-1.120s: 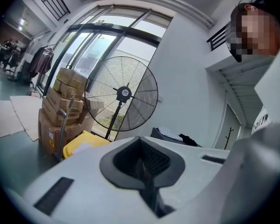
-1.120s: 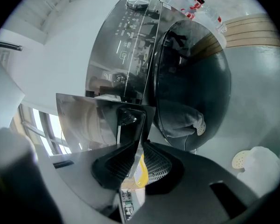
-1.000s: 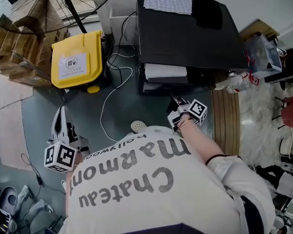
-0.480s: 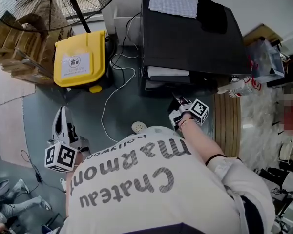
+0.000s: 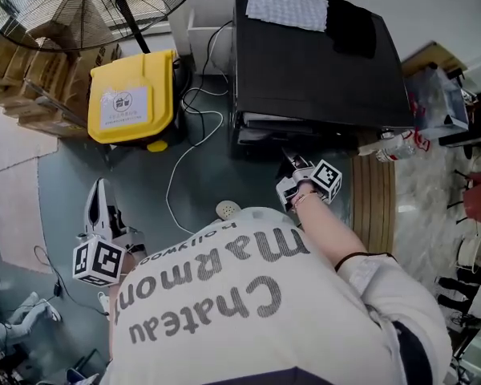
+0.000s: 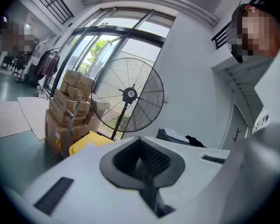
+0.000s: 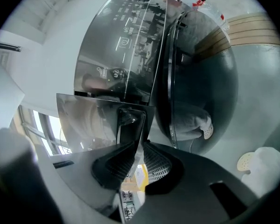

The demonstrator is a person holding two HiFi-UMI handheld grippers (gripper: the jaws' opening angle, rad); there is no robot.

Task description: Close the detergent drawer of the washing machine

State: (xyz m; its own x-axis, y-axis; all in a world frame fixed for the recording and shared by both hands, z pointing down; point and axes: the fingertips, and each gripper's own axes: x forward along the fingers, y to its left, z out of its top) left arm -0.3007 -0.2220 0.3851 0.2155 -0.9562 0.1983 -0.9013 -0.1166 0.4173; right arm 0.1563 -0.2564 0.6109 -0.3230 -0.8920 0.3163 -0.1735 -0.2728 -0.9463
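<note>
Grey floor (image 5: 184,215) spreads before the black washing machine (image 5: 313,62). At the machine's front the detergent drawer (image 7: 95,120) stands slightly out, and the right tongs (image 7: 138,153) are clamped on the edge of its glossy front panel. Well left of the machine, the left tongs (image 6: 142,160) hang closed and empty, pointing toward a fan (image 6: 128,101).
</note>
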